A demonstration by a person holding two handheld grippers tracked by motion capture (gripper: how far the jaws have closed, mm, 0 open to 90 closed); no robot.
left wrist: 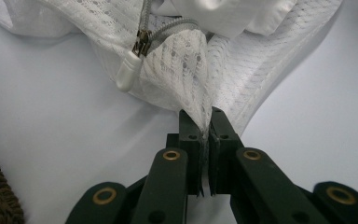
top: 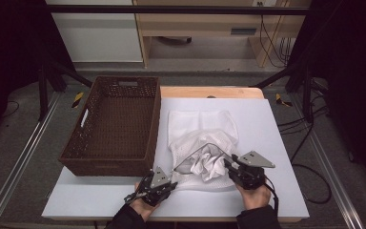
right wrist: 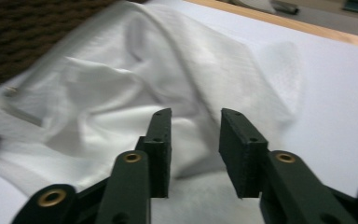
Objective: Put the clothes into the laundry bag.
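Observation:
A white mesh laundry bag [top: 205, 140] lies on the white table top, its zipped mouth lifted at the near side. A crumpled white garment [top: 210, 163] sits in that mouth. My left gripper [top: 172, 180] is shut on the bag's near-left corner. In the left gripper view the mesh [left wrist: 182, 70] is pinched between the pads of the left gripper [left wrist: 204, 119], with the zipper pull [left wrist: 128, 74] just beyond. My right gripper [top: 227, 163] is at the bag's right side. In its own view the right gripper [right wrist: 196, 121] stands open over the white fabric [right wrist: 121, 84], nothing pressed between the pads.
A dark woven basket [top: 153, 125] stands left of the bag, its wall close to the cloth [right wrist: 28, 32]. The white table sheet [top: 267, 143] extends to the right. A wooden table edge [top: 209, 91] runs along the back.

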